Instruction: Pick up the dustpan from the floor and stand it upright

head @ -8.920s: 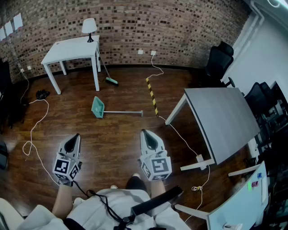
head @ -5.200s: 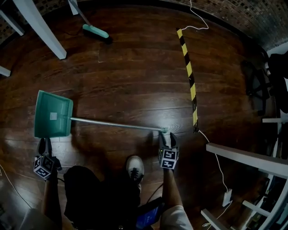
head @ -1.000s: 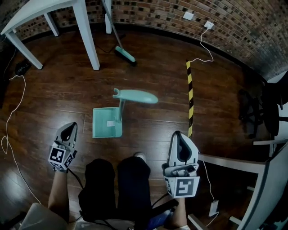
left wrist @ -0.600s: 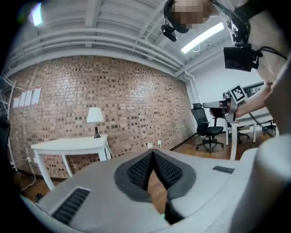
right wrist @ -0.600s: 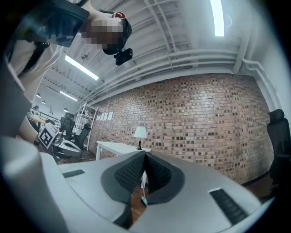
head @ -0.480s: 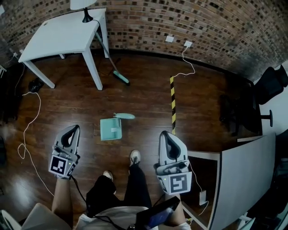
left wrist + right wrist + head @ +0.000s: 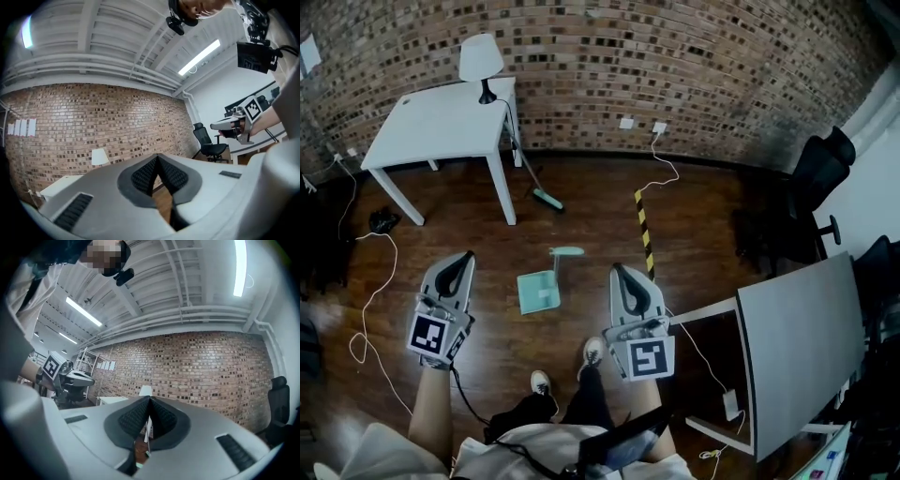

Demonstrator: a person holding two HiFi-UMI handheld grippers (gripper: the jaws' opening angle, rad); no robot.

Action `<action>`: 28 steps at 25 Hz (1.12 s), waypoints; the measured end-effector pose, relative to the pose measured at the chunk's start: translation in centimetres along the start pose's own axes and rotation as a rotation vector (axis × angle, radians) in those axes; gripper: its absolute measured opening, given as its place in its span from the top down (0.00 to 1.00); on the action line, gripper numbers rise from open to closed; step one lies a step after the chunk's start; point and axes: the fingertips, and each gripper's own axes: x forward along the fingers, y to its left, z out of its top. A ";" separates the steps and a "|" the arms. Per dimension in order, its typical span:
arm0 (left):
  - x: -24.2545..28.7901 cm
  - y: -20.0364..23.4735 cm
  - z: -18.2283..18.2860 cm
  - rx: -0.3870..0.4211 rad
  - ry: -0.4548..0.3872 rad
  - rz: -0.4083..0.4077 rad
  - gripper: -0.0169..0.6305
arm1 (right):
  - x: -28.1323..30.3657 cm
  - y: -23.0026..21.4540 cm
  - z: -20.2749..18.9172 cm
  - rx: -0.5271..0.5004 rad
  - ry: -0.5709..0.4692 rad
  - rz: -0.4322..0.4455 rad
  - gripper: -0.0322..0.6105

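Evidently done: dustpan [image 7: 539, 292] stands upright on floor, in front of table [image 7: 441, 117], handle up. My left claw [image 7: 465, 257] is closed and empty. Right claw [image 7: 618, 270] is closed and empty. Neither touches dustpan. Nothing left, I judge.

Ahead: bare floor [image 7: 581, 216] around upright dustpan [image 7: 539, 292].
Far left: white table [image 7: 441, 117], broom [image 7: 547, 199] beside it.
Right: grey table [image 7: 802, 337], close by.
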 end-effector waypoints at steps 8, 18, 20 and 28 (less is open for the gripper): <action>-2.7 -1.3 1.8 -0.008 0.013 -0.011 0.97 | -0.2 1.8 2.3 0.059 -0.039 -0.013 0.98; -3.9 -3.0 2.9 0.044 0.000 -0.012 0.97 | -1.6 2.9 2.7 0.040 -0.024 0.000 0.98; -4.4 -3.2 2.9 0.038 -0.002 -0.017 0.97 | -2.1 3.4 2.5 0.038 -0.015 -0.006 0.98; -6.4 -5.0 2.5 0.001 -0.001 -0.037 0.97 | -4.8 4.3 3.1 0.044 -0.027 -0.044 0.98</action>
